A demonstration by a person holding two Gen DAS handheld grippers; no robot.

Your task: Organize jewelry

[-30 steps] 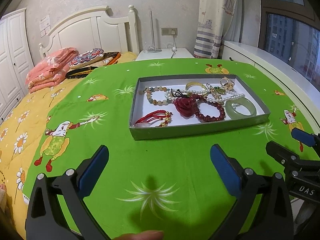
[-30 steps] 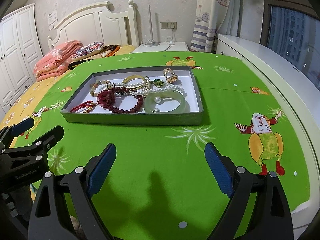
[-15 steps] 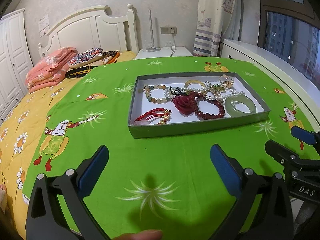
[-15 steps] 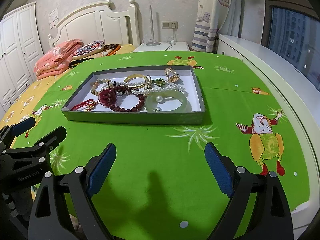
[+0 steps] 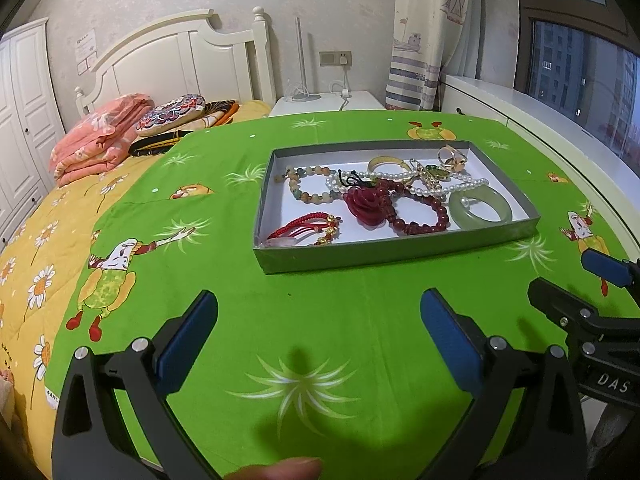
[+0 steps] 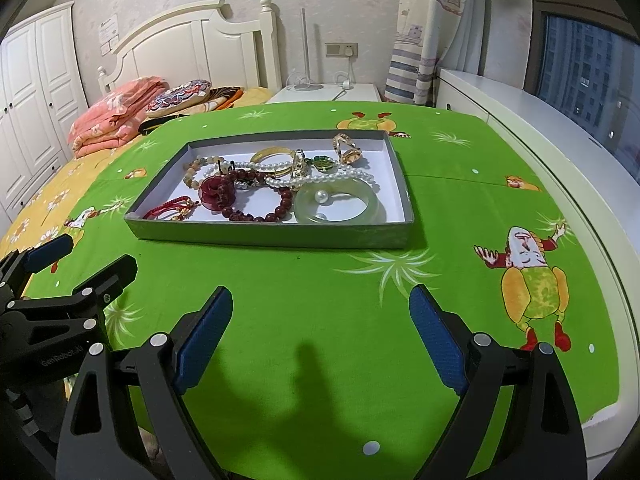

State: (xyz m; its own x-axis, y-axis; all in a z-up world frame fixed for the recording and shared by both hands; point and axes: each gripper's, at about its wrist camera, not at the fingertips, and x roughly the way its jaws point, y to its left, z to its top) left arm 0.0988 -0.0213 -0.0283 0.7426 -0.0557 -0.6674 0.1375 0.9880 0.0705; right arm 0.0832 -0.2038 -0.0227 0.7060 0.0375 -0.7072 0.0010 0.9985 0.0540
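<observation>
Both idle: left gripper [image 5: 318,338] and right gripper [image 6: 320,334] spread wide, empty, hovering over the near edge of the table [image 6: 460,184]. Jewelry is tangled in the grey tray [image 6: 402,184] mid-table, toward the far edge; jade bangle [image 6: 340,204] sits at its near-right corner, easiest first pick.

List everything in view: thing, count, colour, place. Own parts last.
tray: 1, grey, white inside, on the green cloth
jade bangle: 1, pale green, tray's near right
dark red bead bracelet: 1, tray centre
red rose pendant: 1, on that bracelet's left
red cord bracelet: 1, tray's near left
pearl strand: 1, white, across the middle
gold bangle: 1, far side
green cloth: 1, covering the bed
folded blanket: 1, pink, by the headboard
left claw: open, empty
right claw: open, empty
</observation>
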